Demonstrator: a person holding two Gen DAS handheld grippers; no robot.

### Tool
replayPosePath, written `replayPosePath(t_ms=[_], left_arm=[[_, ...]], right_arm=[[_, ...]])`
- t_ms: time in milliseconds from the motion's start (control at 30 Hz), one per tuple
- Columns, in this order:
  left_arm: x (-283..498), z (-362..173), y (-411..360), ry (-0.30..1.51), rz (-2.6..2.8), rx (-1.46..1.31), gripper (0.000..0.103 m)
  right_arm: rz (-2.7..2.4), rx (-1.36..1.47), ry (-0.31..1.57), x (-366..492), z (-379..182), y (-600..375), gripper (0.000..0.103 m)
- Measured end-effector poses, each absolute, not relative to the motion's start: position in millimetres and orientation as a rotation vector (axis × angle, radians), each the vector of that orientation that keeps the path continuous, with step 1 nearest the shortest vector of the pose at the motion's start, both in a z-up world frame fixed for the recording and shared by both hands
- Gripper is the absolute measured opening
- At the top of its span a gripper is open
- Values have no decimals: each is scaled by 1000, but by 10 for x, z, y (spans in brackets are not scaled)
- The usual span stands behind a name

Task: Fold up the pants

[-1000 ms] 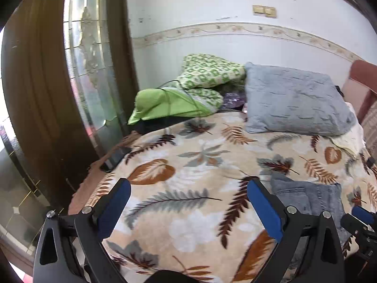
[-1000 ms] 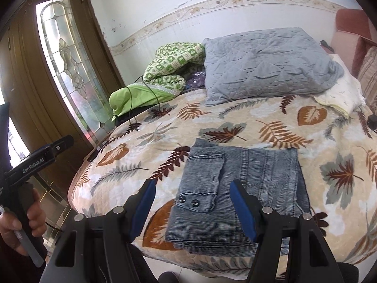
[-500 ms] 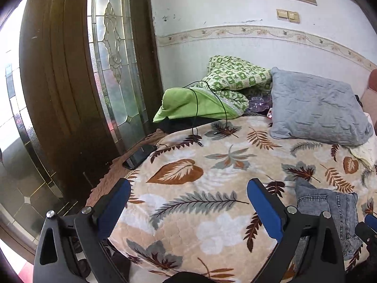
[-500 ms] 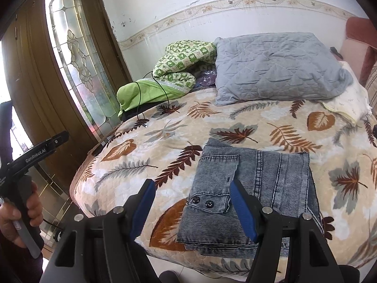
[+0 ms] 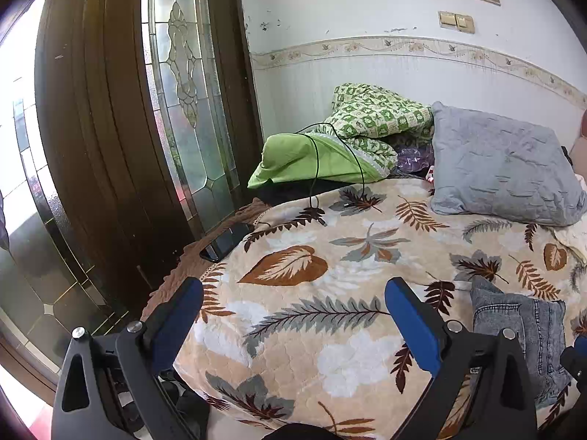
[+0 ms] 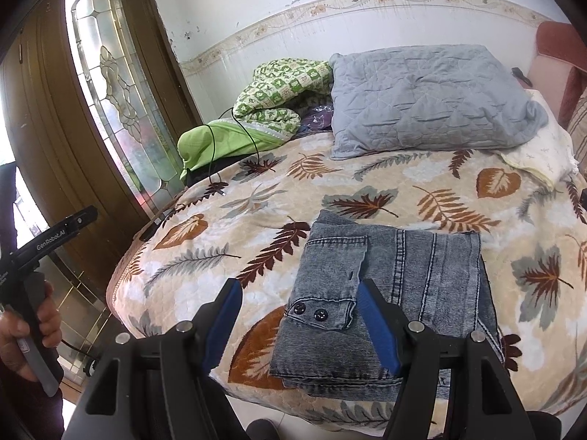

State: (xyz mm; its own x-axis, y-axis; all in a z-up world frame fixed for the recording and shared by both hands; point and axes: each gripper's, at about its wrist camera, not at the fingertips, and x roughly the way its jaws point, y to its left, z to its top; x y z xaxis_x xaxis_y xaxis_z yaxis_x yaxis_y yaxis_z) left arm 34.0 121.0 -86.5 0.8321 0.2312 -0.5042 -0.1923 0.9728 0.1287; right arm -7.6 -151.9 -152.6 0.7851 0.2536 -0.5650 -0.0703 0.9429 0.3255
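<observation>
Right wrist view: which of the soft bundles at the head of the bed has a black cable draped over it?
The plain green bundle nearest the door; the checked quilt and grey pillow carry none.

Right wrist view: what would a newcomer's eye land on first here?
The folded grey-blue washed denim pants on the leaf-patterned bedspread, near the bed's front edge. Behind them, a quilted grey pillow lies by the wall. The open right gripper hovers in front, blue-padded fingers empty.

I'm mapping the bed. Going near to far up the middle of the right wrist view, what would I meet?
Folded denim pants → leaf-print blanket → grey pillow → wall border strip.
</observation>
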Motion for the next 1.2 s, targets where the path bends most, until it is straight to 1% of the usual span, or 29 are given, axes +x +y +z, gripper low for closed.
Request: replayPosePath(t_ms=[1200], left_arm=[[424,-969,798,576,196,181,99]], right_arm=[[114,419,643,-85,-1762,-2098,69]])
